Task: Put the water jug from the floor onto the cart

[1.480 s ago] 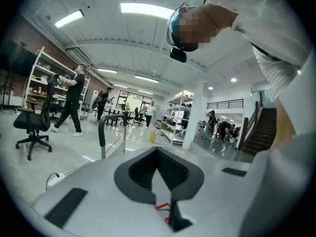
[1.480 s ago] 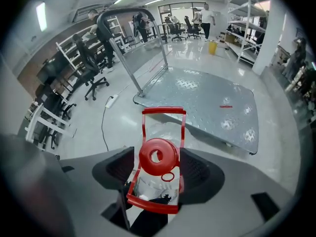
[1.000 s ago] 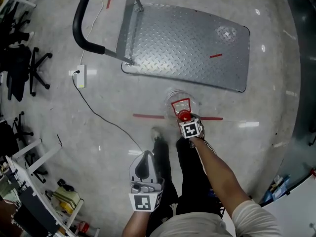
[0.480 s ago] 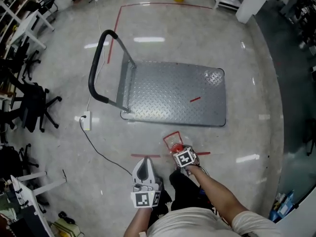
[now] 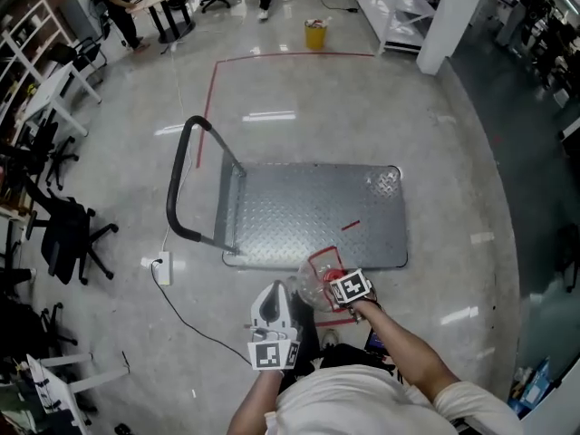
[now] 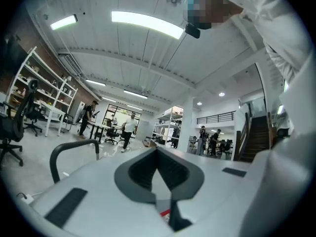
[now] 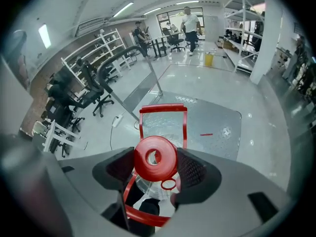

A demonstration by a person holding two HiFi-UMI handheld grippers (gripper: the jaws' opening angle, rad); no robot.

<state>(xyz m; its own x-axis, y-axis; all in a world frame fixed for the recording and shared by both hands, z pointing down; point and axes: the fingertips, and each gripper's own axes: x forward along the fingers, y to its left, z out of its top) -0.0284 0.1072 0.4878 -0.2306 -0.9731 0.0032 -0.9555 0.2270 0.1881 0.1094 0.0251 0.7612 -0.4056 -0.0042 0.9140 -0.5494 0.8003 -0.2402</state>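
Note:
The water jug [image 5: 313,284] is clear, with a red cap [image 7: 155,157] and a red carry frame [image 7: 163,109]. It hangs off the floor just in front of the cart's near edge. My right gripper [image 5: 332,281] is shut on its neck; in the right gripper view the jaws press on both sides of the cap. The grey tread-plate cart [image 5: 313,211] lies beyond the jug, with its black handle [image 5: 181,179] on the left. My left gripper [image 5: 275,290] hangs beside the jug on its left, shut and holding nothing, and points toward the room [image 6: 158,154].
A white power strip [image 5: 163,268] with a black cable lies on the floor left of the cart. Office chairs [image 5: 68,238] stand along the left. Red tape [image 5: 272,59] marks the floor behind the cart. A yellow bin [image 5: 314,33] and a white pillar [image 5: 447,12] stand far back.
The jug has come up off the floor in my right gripper and moved toward the cart's near edge. The head view has risen and takes in more of the room.

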